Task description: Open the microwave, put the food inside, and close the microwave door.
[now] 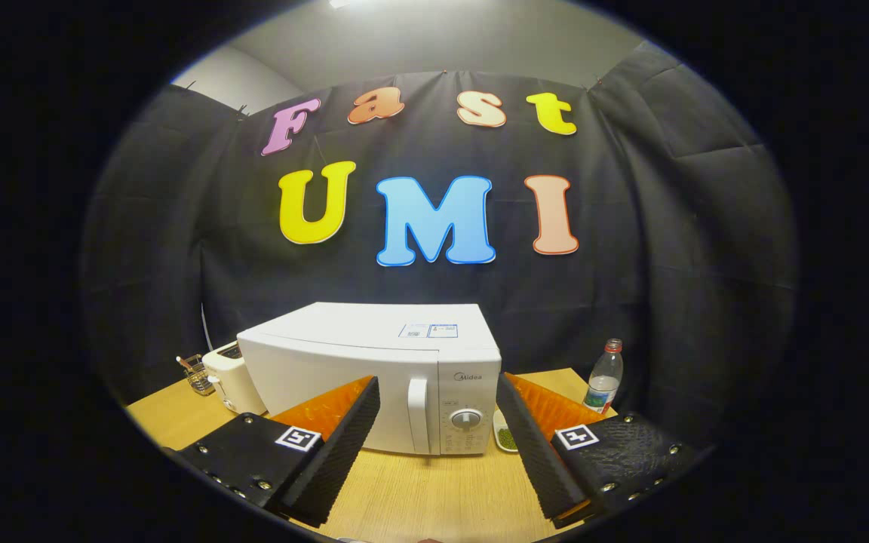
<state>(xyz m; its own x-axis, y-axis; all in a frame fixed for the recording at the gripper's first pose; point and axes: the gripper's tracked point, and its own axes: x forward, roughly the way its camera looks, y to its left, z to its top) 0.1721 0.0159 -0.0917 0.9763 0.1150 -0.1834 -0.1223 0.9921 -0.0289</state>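
Two fingers of the gripper [438,407] stand wide apart over the wooden desk [419,490], holding nothing — bare desk lies between them. Just beyond their tips sits a white microwave [374,377], its door shut, with a vertical white handle [419,405] at the door's right edge and a round dial [467,419] on the control panel beside it. The handle and dial fall in the gap between the two fingers, further ahead.

Just to the right of the microwave, partly hidden behind the right finger, a small white dish of green food [505,436] rests on the desk. Further right, near the desk's far corner, a clear plastic bottle [605,376] with a red cap stands upright, apart from the microwave.

On the microwave's left, touching or very close to its side, is a white toaster [229,379] — and beyond that a small wire holder [195,373] with something standing in it, too small to tell what.
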